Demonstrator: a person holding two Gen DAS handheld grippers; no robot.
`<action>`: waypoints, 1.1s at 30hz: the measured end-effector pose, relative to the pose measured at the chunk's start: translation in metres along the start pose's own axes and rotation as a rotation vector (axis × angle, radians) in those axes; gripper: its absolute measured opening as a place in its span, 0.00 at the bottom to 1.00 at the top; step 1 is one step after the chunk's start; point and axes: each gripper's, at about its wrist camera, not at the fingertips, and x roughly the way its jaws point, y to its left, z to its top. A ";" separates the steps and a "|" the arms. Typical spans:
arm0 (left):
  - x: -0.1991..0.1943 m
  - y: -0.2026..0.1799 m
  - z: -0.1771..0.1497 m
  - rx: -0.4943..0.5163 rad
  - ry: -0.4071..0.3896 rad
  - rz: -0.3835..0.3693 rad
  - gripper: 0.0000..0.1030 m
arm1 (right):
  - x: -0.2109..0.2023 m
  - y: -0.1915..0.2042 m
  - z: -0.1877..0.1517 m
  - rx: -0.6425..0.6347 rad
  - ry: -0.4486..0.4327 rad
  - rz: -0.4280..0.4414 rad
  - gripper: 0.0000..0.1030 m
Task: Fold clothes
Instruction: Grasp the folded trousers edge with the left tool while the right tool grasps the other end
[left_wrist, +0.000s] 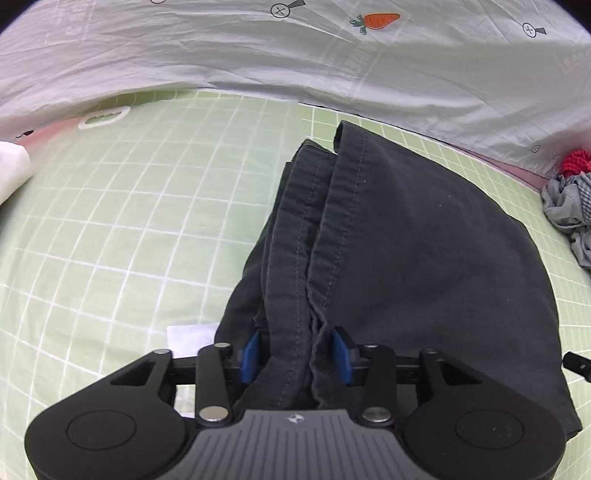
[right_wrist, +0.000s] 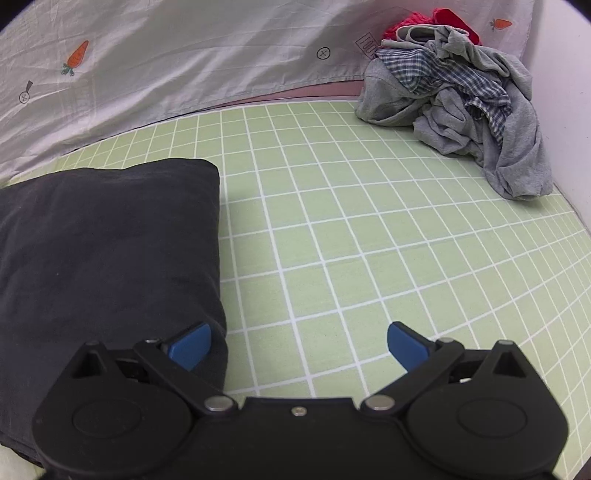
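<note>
A dark grey garment (left_wrist: 399, 258) lies folded on the green checked sheet (left_wrist: 129, 221). My left gripper (left_wrist: 299, 350) has its blue pads on either side of the stacked hemmed edges at the garment's near end, shut on them. In the right wrist view the same garment (right_wrist: 110, 251) lies at the left. My right gripper (right_wrist: 299, 343) is open and empty, its left pad (right_wrist: 190, 347) just touching or above the garment's right edge, its right pad over bare sheet.
A heap of grey, plaid and red clothes (right_wrist: 465, 96) sits at the far right by the wall. A pale carrot-print sheet (right_wrist: 166, 59) hangs along the back. A white paper (left_wrist: 190, 338) lies by the left gripper. A white item (left_wrist: 13, 166) sits far left.
</note>
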 end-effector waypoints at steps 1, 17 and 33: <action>0.000 0.000 0.000 0.004 0.000 0.003 0.56 | -0.002 0.001 0.002 0.003 -0.010 0.015 1.00; 0.029 0.040 0.008 -0.052 0.072 -0.122 0.92 | 0.039 0.035 0.028 -0.007 0.097 0.126 1.00; 0.047 0.039 0.015 -0.084 0.095 -0.208 0.97 | 0.075 0.041 0.036 0.006 0.195 0.225 1.00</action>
